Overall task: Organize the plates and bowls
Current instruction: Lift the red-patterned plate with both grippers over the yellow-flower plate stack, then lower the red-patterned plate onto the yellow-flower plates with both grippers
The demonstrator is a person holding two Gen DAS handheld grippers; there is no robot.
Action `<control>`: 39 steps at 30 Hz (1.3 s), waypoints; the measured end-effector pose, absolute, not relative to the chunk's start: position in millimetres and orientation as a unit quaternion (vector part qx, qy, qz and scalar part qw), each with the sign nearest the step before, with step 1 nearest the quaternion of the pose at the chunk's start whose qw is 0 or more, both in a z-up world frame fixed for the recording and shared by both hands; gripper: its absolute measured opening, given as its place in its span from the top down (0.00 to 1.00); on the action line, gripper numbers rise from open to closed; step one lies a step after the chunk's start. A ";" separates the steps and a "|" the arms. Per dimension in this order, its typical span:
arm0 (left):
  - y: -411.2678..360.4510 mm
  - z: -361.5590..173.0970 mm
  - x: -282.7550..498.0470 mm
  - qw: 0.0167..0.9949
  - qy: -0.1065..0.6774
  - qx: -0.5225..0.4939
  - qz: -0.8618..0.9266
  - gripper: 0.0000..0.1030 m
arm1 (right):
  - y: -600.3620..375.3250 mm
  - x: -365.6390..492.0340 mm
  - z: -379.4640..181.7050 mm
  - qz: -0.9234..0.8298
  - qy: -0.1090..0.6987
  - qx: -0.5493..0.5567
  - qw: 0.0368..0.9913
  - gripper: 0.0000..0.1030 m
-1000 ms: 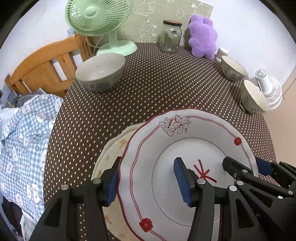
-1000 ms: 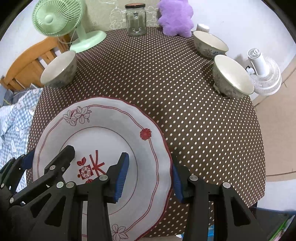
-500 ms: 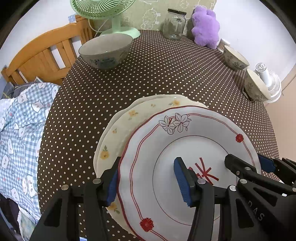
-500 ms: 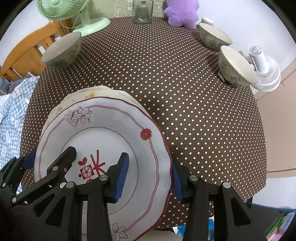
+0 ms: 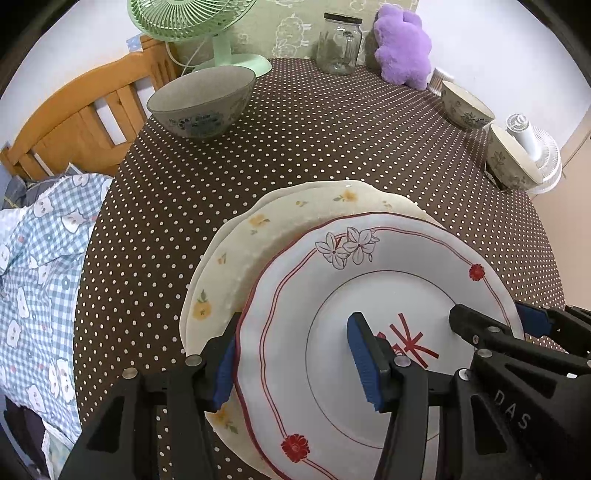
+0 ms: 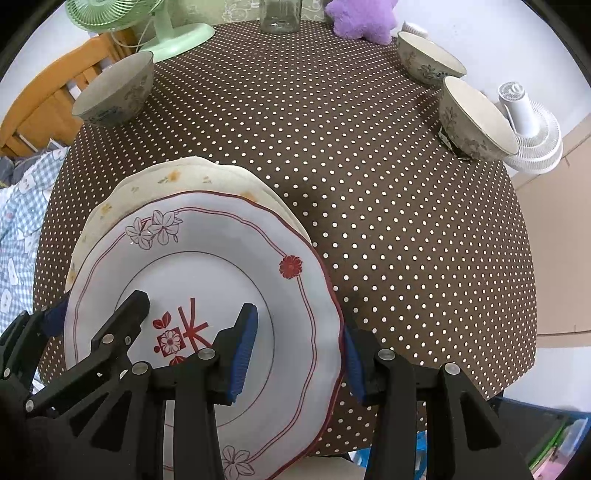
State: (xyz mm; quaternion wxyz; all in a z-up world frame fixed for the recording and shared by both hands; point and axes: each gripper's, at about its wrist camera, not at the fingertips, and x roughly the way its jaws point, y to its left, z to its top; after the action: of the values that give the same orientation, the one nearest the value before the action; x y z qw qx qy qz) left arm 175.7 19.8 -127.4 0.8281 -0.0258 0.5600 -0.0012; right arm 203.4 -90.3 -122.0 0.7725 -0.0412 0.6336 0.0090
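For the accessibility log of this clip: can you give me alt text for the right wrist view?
Two claws, the right claw and the left claw, grip opposite edges of a white red-trimmed plate over a cream flowered plate on a brown polka-dot table. Three bowls, a green fan, a jar and a purple plush toy sit farther back.

Open tablecloth [image 6: 369, 184] mid-table, bowls [image 6: 476, 118] — fan [image 5: 207, 33] — crowding edges
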 end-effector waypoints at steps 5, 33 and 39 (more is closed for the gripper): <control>20.7 -127.7 176.2 0.826 0.563 -0.025 -0.008 0.43 | -95.4 207.5 -123.3 0.018 0.641 -0.030 0.767 0.54; 16.8 -125.8 179.9 0.811 0.585 -0.016 0.013 0.37 | -103.6 199.2 -119.4 0.045 0.655 -0.021 0.754 0.69; 16.0 -124.0 179.8 0.808 0.589 0.000 0.023 0.36 | -98.9 210.1 -123.6 0.048 0.655 -0.029 0.754 0.69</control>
State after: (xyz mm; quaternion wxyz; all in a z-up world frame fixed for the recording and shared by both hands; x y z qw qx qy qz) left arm 179.8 16.0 -124.0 0.8075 0.0001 0.5893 0.0233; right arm 210.1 -98.9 -123.6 0.7535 -0.0287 0.6550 0.0480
